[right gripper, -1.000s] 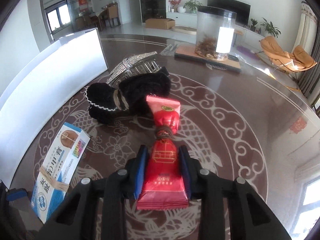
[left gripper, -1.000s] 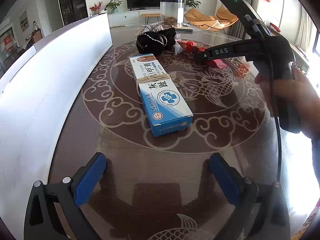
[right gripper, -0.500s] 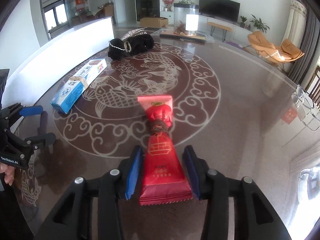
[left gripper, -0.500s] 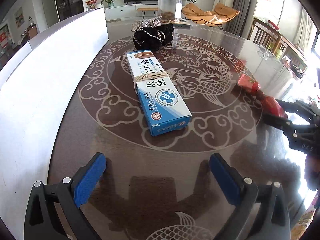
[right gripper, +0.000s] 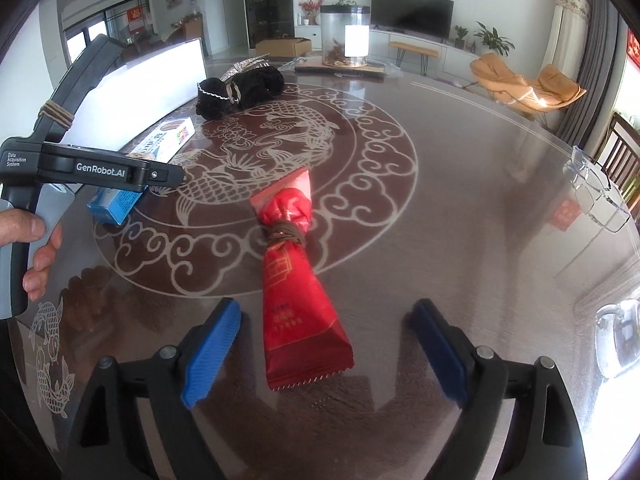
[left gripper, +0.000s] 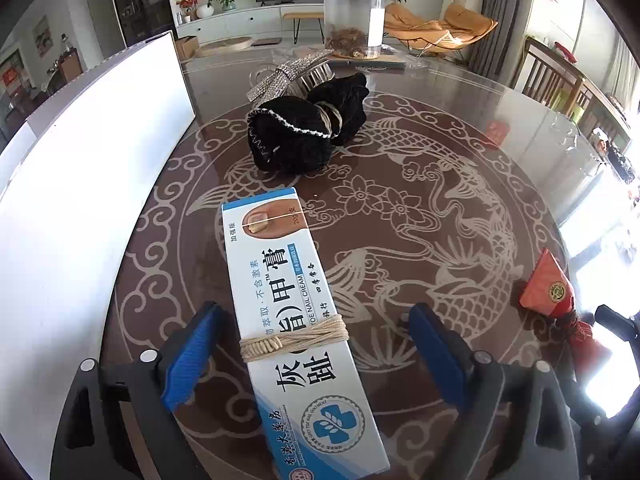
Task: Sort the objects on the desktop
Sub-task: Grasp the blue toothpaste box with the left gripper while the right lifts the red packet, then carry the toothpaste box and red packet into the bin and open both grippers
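— Glassy brown worktop (right gripper: 460, 220): why does the red packet (right gripper: 298, 292) lie loose between the right gripper (right gripper: 326, 346) jaws?
— They've just been opening, releasing it. The left gripper (left gripper: 316, 354) jaws, closing, straddle the blue box (left gripper: 296, 320) without touching.

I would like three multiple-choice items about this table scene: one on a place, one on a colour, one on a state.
1. Where does the nail cream box lie?
A. between the left tongs' pads
B. on the black hair accessory
C. inside the clear jar

2. What colour is the tied packet?
A. green
B. red
C. yellow

3. How do the right tongs stand?
A. clamped on the packet
B. shut with nothing between
C. open, pads clear of the packet

Answers:
1 A: a blue pad on each side of the box.
2 B: its wrapper is plainly red.
3 C: bare table shows between each pad and the packet; their jaws have just been opening.
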{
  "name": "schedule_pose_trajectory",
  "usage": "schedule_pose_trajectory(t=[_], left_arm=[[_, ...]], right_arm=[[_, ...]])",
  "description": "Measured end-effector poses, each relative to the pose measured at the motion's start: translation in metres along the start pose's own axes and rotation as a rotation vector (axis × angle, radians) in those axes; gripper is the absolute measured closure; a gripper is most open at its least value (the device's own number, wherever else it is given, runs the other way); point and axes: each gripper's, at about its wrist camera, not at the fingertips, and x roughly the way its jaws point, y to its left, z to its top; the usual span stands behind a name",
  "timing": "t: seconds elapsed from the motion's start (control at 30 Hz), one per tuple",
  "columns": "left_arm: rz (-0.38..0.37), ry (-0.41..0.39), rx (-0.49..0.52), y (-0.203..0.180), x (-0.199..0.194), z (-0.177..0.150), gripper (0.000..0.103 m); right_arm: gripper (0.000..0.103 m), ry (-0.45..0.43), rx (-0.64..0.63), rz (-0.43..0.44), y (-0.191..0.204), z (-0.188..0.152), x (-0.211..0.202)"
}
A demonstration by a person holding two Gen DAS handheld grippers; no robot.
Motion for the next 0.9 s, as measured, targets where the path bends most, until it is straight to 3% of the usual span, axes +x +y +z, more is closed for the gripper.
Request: schedule_pose_trajectory(t=[0.07, 0.23, 0.33, 0.47, 0.63, 0.77, 0.8, 0.9], left_arm=[[-0.009, -0.021, 0.003, 0.003, -0.008, -0.004, 0.059], [-0.059, -0.025, 0.0, 0.015, -0.033, -0.037, 0.06], [-0.05, -0.044, 0.028, 0.01, -0.057, -0.083, 0.06], [-0.034, -0.094, 0.028, 0.005, -0.083, -0.133, 0.058], [-0.033, -0.12, 0.03, 0.008, -0.09, -0.146, 0.058], [-0.032, -0.136, 0.037, 0.007, -0.092, -0.149, 0.058], [-0.033, -0.137, 0.037, 0.007, -0.092, -0.15, 0.058], [-0.042, -0.138, 0.035, 0.008, -0.093, -0.151, 0.058]], right_arm=[[0.014, 0.001, 0.002, -0.001, 0.0, 0.0, 0.001], [0.01, 0.004, 0.01, 0.005, -0.002, 0.001, 0.001], [0.0, 0.029, 0.0, 0.01, 0.0, 0.003, 0.005], [0.0, 0.036, -0.008, 0.002, 0.002, 0.004, 0.006], [0.0, 0.052, -0.015, 0.007, 0.002, 0.007, 0.008], [0.001, 0.157, -0.023, 0.004, 0.005, 0.025, 0.017], [0.009, 0.152, -0.028, 0.002, 0.007, 0.03, 0.017], [0.054, 0.143, -0.046, 0.025, 0.019, 0.041, 0.018]])
